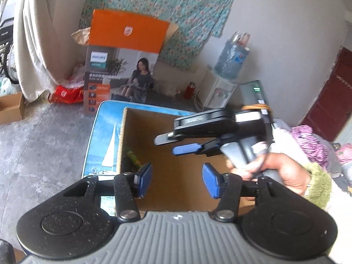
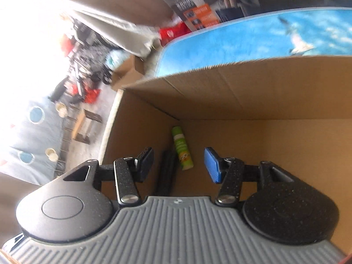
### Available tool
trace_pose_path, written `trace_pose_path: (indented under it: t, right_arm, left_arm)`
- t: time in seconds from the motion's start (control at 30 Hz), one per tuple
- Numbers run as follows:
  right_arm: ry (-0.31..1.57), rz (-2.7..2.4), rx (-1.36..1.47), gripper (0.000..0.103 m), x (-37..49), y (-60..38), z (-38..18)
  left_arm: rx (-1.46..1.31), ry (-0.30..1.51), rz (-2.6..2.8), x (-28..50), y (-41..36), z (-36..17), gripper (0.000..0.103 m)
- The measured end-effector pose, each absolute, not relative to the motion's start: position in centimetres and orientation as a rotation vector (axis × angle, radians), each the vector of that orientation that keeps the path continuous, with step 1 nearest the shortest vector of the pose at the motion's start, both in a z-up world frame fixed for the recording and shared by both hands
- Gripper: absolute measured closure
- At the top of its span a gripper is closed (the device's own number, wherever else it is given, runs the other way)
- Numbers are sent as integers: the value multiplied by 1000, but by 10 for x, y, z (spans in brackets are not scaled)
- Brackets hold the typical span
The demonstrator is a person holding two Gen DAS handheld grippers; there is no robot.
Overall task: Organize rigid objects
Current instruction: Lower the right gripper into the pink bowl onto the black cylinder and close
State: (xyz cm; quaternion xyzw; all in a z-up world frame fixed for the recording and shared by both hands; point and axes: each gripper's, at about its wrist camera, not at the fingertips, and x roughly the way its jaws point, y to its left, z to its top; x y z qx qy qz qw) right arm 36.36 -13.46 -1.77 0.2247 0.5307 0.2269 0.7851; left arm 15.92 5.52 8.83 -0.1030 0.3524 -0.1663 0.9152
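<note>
An open cardboard box [image 1: 176, 176] stands on a blue table with a sailboat print [image 1: 105, 145]. In the right wrist view a green tube [image 2: 182, 148] and a flat black object [image 2: 166, 173] lie on the box floor [image 2: 264, 154]. The green tube also shows in the left wrist view [image 1: 133, 157] by the box's left wall. My left gripper [image 1: 177, 179] is open and empty over the box's near edge. My right gripper [image 2: 178, 165] is open and empty, pointing down into the box; it shows in the left wrist view [image 1: 176, 144] above the box.
A tall orange and grey Philips carton [image 1: 123, 61] stands on the floor behind the table. A water dispenser with a blue bottle [image 1: 228, 66] is at the back right. Small cardboard boxes [image 1: 11, 107] and red bags [image 1: 66, 94] lie on the concrete floor at left.
</note>
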Motion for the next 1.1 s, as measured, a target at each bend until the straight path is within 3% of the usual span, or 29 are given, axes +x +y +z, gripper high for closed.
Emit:
trace_pose_path:
  t: [0.17,0.37,0.67,0.83,1.1]
  right_arm:
    - [1022,572,655,52,303,-186,27]
    - [862,599,747,52,193,-260,51]
    - [963,423,966,51,76,-318,-35]
    - [1037,389,1092,51,59,-320,-80]
    - [1071,393,1116,51,58,-328,-103]
  left_arm:
    - [-180,692,-422,127,43,95,38]
    - [-78,760,-534,91,5,67,33]
    - [105,873,-594,68,-62,-1,35]
    - [136,932,-605,79,-79,-23,36]
    - [62,1042,-611,86,-89,-45,36]
